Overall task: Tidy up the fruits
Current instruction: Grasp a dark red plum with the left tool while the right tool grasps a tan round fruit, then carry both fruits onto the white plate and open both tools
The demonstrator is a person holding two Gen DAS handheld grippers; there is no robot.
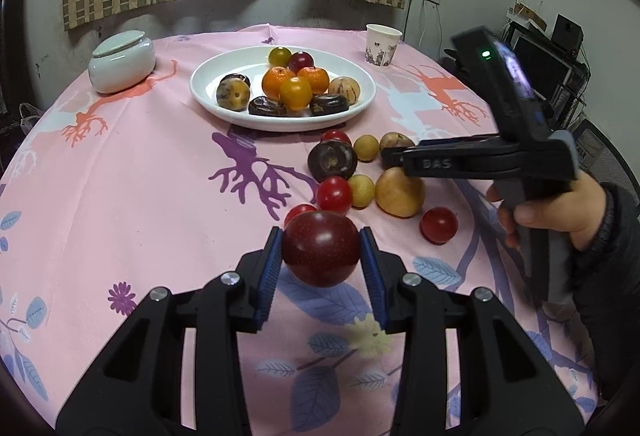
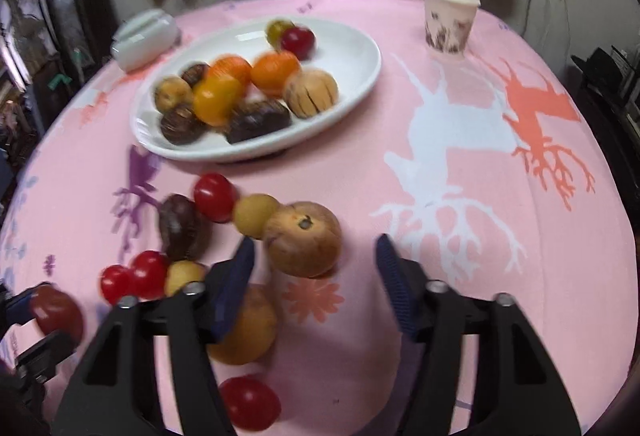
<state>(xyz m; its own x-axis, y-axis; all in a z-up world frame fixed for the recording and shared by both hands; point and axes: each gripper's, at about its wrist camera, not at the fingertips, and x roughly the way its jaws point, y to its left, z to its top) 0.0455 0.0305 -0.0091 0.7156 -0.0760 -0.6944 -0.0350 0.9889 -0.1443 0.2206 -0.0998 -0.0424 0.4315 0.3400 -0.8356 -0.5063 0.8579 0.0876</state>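
Left gripper [image 1: 321,256] jaws clamped on round dark-red plum [image 1: 321,251], held above the pink patterned tablecloth [image 1: 160,195], short of the white oval plate [image 1: 244,63]. Right gripper [image 2: 316,268] jaws wide apart, empty, near tan round fruit [image 2: 303,239]. Plum judged light, smooth-skinned, bruisable: grip across its widest part, gently.

The right wrist view was motion-blurred, smearing the fruits on the white plate [image 2: 360,47]. The right gripper [image 2: 316,276] hid part of a yellow fruit [image 2: 252,332], and a red tomato [image 2: 248,402] lay partly behind its left finger
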